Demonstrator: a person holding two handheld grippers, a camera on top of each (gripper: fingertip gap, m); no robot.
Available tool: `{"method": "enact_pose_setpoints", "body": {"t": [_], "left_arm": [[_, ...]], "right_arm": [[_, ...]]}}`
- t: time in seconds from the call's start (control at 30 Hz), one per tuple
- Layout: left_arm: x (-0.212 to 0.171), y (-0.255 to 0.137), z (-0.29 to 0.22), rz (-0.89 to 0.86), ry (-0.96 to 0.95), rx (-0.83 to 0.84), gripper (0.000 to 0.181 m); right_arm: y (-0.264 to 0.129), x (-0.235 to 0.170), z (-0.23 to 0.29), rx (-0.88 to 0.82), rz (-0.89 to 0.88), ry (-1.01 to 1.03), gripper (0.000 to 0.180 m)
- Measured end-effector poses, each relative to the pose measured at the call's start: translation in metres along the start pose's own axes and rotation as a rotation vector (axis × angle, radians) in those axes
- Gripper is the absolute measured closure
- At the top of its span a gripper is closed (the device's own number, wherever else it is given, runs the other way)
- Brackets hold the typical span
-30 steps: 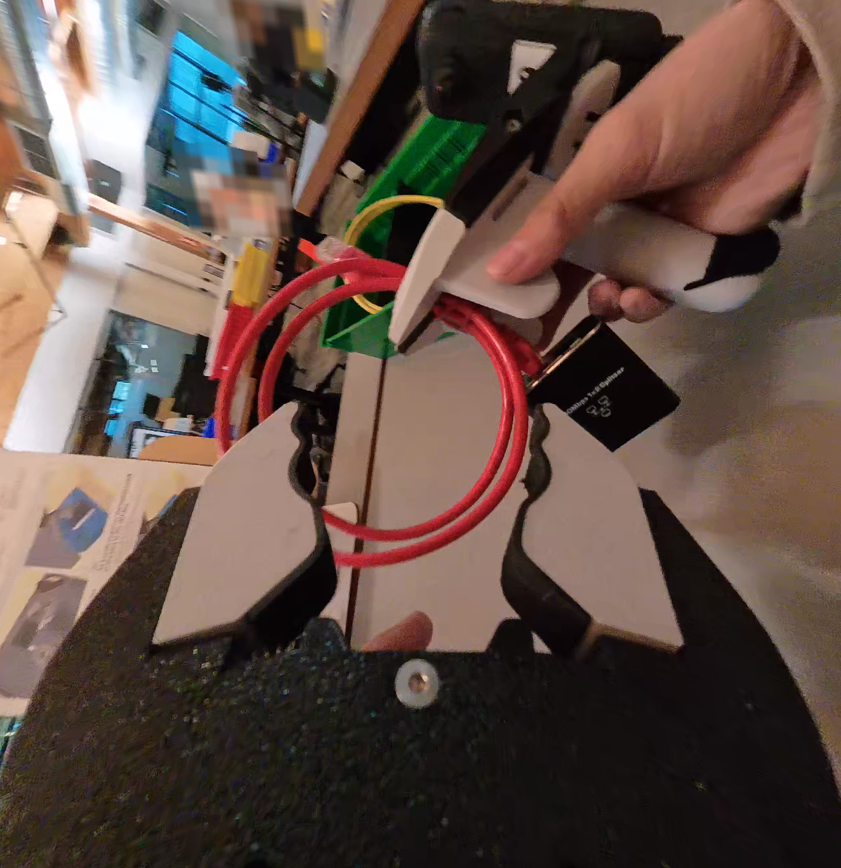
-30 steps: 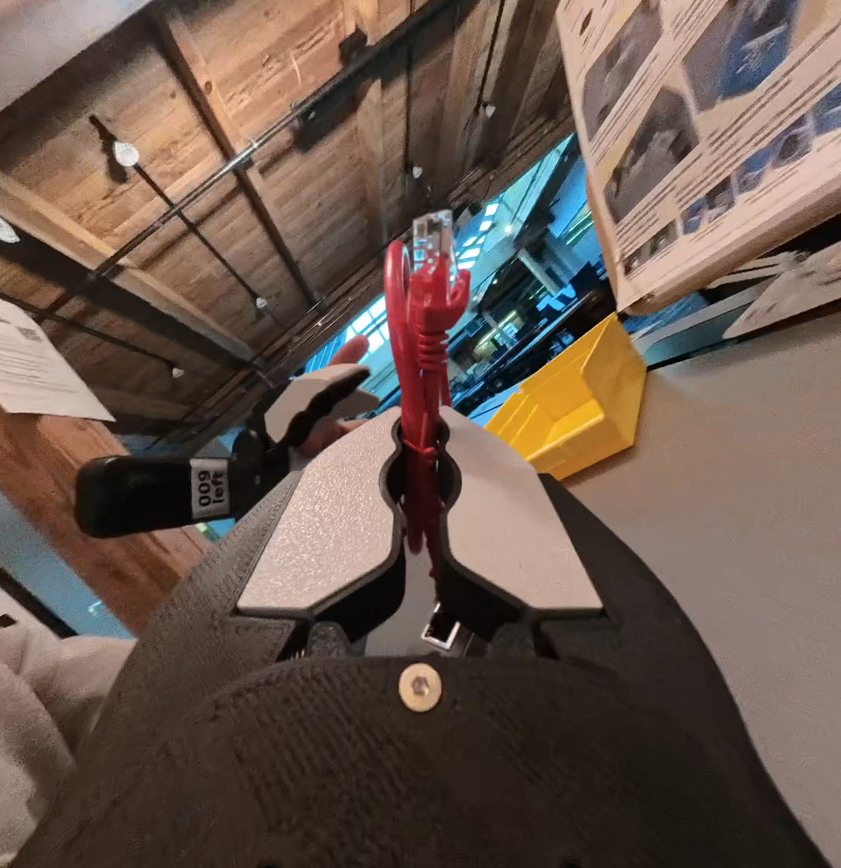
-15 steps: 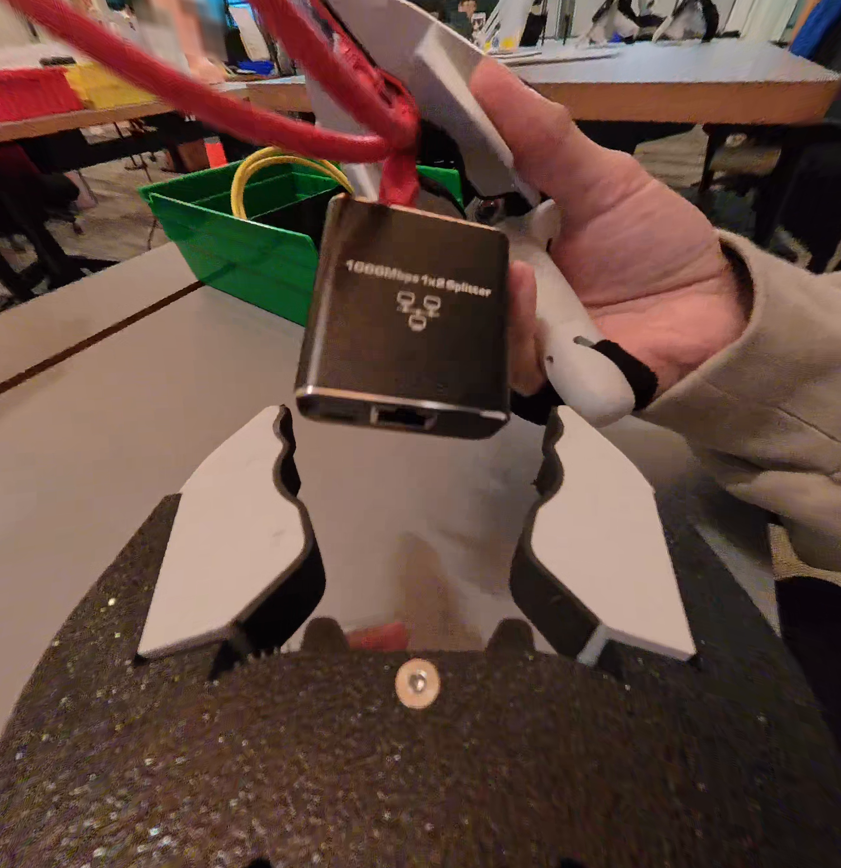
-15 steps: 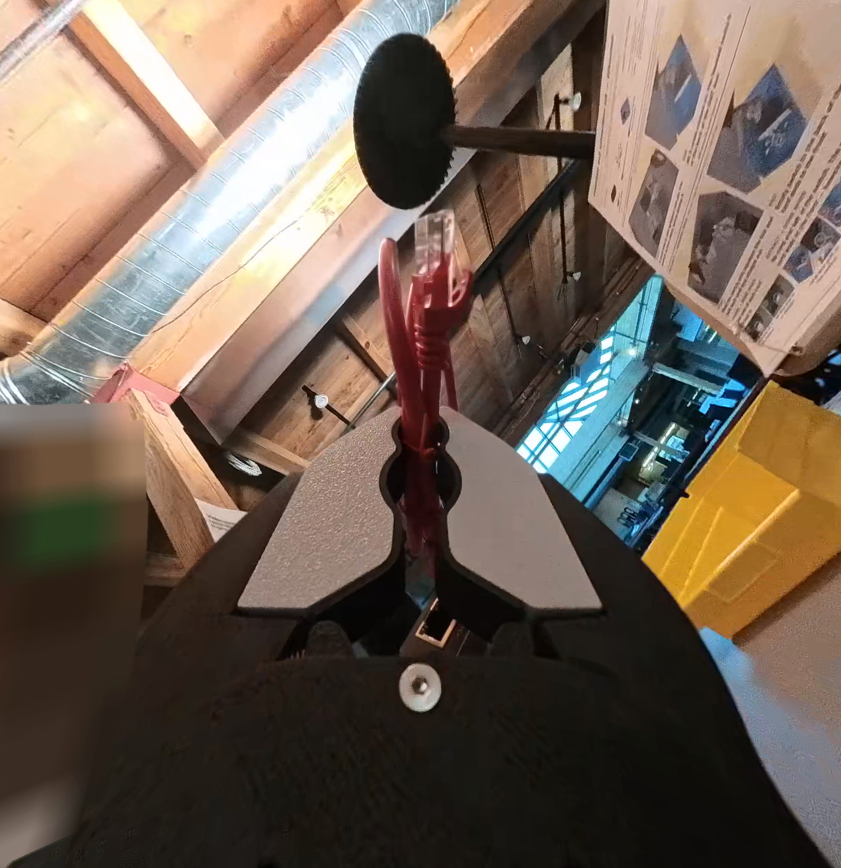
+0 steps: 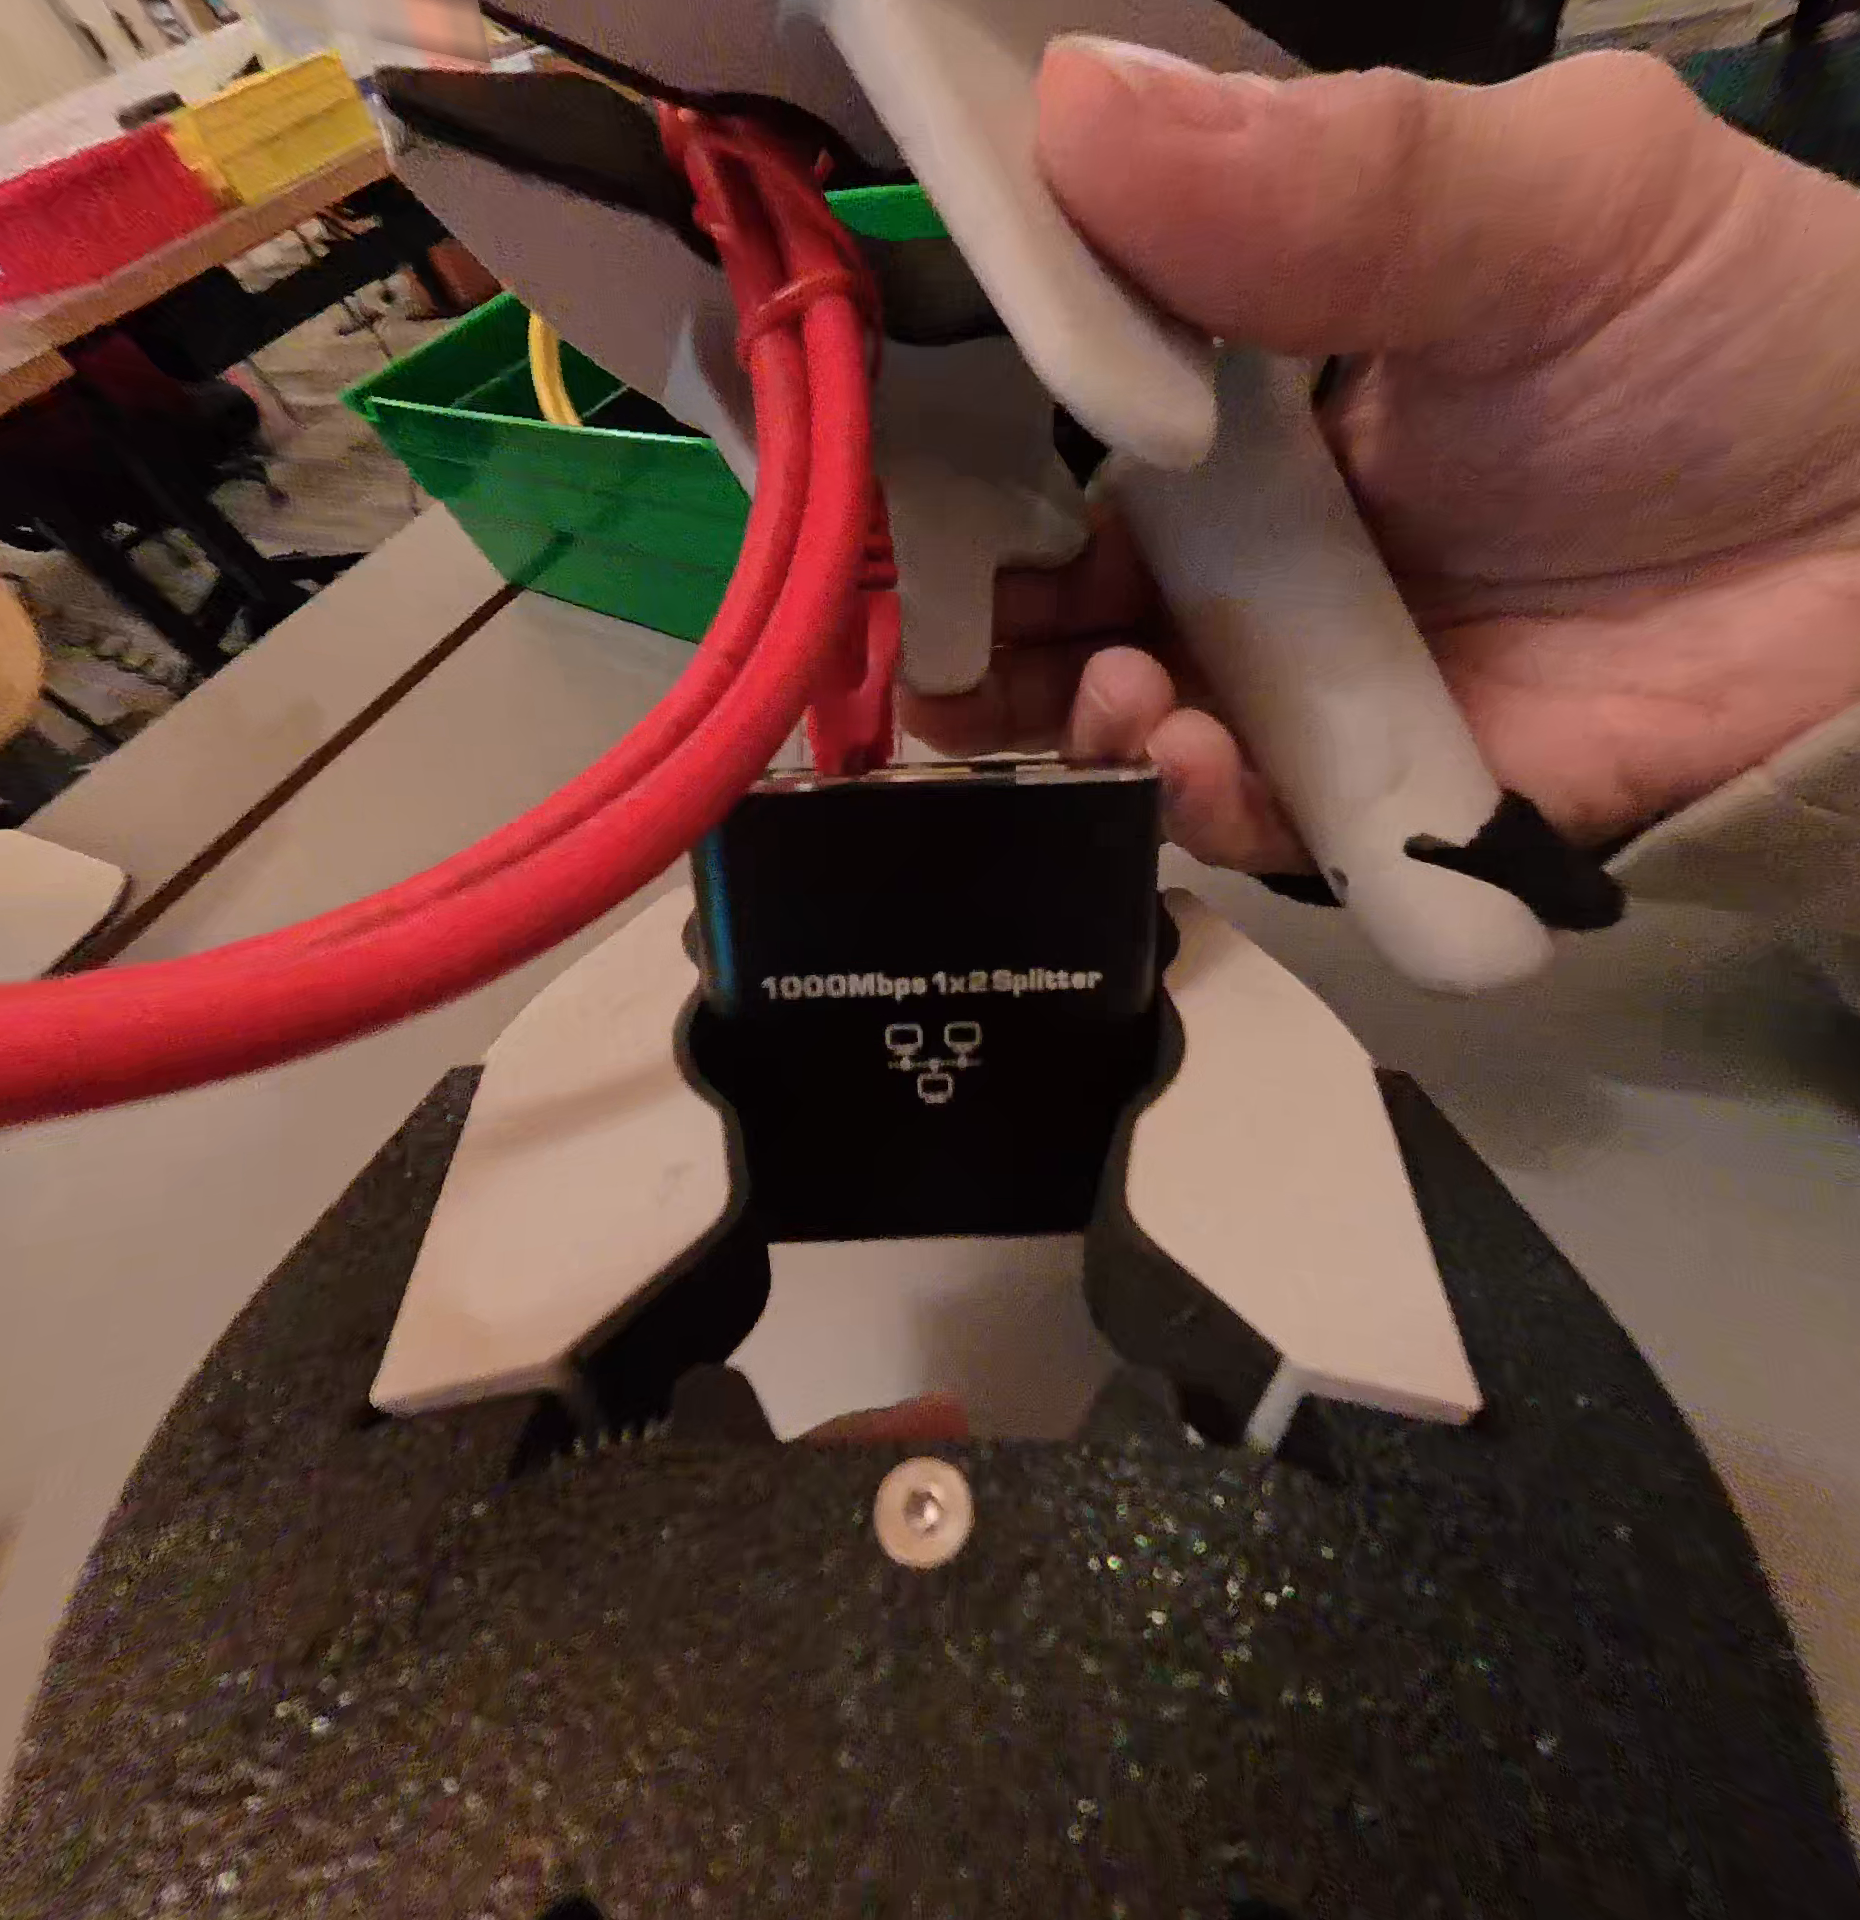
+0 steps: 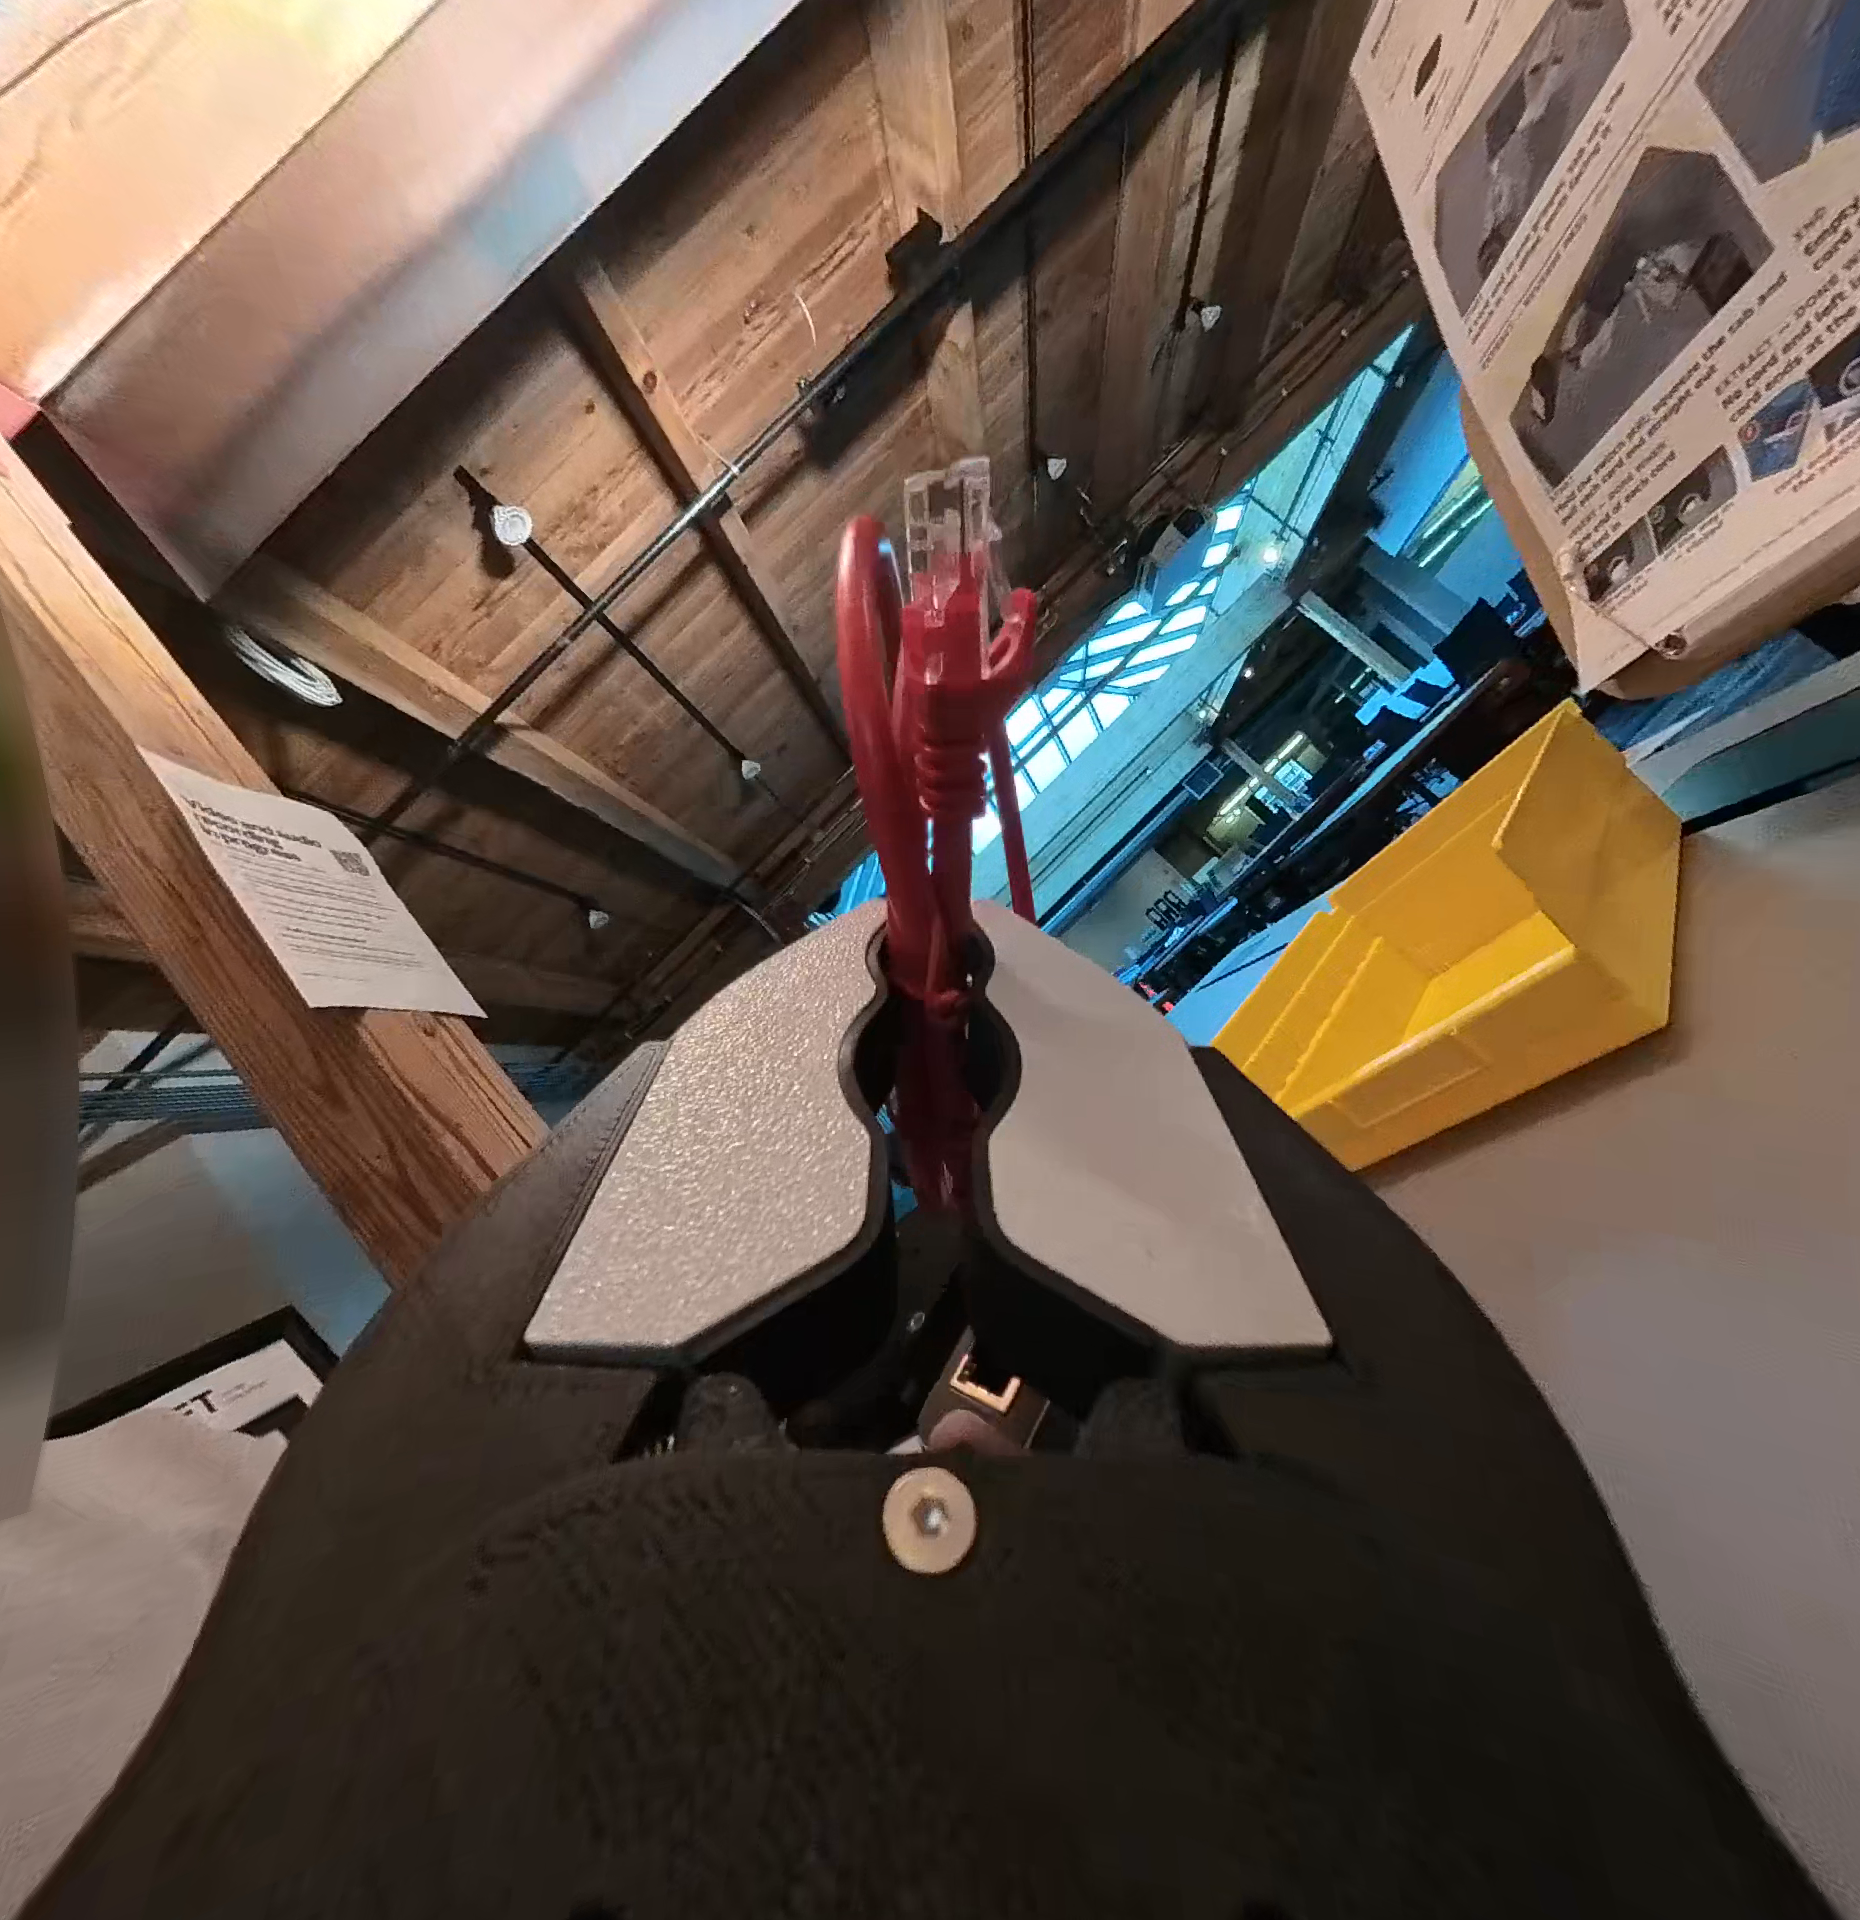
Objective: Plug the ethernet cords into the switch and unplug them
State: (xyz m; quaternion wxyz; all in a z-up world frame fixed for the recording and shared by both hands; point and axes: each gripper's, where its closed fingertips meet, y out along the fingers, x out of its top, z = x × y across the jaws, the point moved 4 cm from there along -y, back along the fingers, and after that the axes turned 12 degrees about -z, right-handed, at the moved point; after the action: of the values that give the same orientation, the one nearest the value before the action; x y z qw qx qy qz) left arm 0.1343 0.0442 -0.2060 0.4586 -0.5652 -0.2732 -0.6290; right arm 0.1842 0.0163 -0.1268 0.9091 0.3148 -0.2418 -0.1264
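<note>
My left gripper is shut on the black switch, gripping its two sides over the grey table. A red ethernet cord loops off to the left, and one red plug sits in the switch's far end. My right gripper, held by a person's hand, is just above the switch, shut on the bundled cord. In the right wrist view the right gripper clamps the red cord, whose free clear plug sticks out past the fingertips. The switch shows below the fingers.
A green bin with a yellow cord stands on the grey table behind the switch. A yellow bin is on the table at the right. Printed sheets hang above it, and a wooden post stands at the left. My hands' fingertips stand some 11 centimetres from each other.
The switch, hanging from the cord ahead of my open left gripper half a second ago, is now between its fingers, which have shut on it. The right gripper keeps hold of the cord.
</note>
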Motion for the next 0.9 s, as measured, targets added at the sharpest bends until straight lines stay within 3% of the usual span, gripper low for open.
{"method": "enact_pose_setpoints", "body": {"t": [0.13,0.3,0.4,0.47,0.53,0.73,0.83,0.9], "left_arm": [[-0.006,0.010,0.005,0.084,0.140,0.095,0.102],[-0.010,0.022,0.004,0.103,0.080,0.052,0.106],[-0.008,0.025,0.012,0.069,0.044,0.077,0.106],[-0.002,0.023,0.022,0.016,-0.039,0.112,0.107],[0.006,0.019,0.035,-0.023,-0.082,0.164,0.100],[0.017,0.018,0.049,0.001,0.050,0.331,0.100],[0.016,0.017,0.048,0.003,0.137,0.398,0.101],[0.016,0.016,0.048,0.004,0.166,0.431,0.101]], "right_arm": [[0.000,-0.003,-0.001,-0.022,0.033,-0.075,0.171],[-0.002,0.002,-0.001,-0.069,0.090,-0.175,0.169],[-0.001,0.003,-0.001,-0.113,0.155,-0.265,0.146],[-0.007,0.006,-0.011,-0.244,0.235,-0.464,0.125],[-0.011,0.008,-0.017,-0.334,0.281,-0.622,0.116],[0.001,-0.018,-0.010,-0.267,0.339,-0.563,0.128],[0.002,-0.019,-0.006,-0.253,0.342,-0.599,0.158],[0.002,-0.018,-0.004,-0.249,0.341,-0.645,0.166]]}}
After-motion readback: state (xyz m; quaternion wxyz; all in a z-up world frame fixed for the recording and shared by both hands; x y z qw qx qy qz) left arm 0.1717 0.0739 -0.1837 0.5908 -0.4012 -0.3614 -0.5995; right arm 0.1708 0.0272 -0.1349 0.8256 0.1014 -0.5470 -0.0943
